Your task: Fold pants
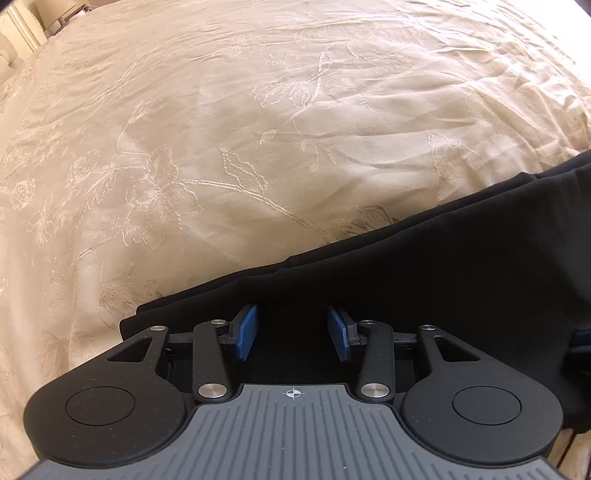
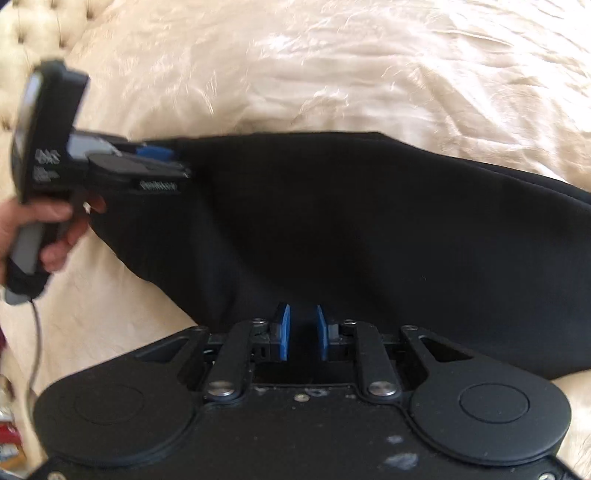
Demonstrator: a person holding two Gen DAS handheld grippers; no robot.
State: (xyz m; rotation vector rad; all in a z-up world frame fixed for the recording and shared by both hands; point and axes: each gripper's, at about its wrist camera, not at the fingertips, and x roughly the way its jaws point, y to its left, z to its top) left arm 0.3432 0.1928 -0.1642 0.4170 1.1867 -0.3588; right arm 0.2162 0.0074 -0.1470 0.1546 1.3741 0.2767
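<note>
Black pants [image 1: 424, 258] lie on a cream bedspread [image 1: 221, 129], running from lower left to right in the left wrist view. My left gripper [image 1: 291, 332] is open, its blue pads [image 1: 246, 332] apart over the pants' near edge, with dark cloth between them. In the right wrist view the pants [image 2: 351, 221] spread across the middle. My right gripper [image 2: 303, 332] has its blue pads [image 2: 284, 332] a narrow gap apart with black cloth between them. The left gripper [image 2: 162, 162] also shows there at the pants' left end, held by a hand.
The embroidered cream bedspread [image 2: 332, 74] covers the whole bed. A tufted headboard [image 2: 29, 29] stands at the far left of the right wrist view. Furniture [image 1: 22, 26] shows beyond the bed's far left corner. A cable [image 2: 35, 350] hangs from the left gripper's handle.
</note>
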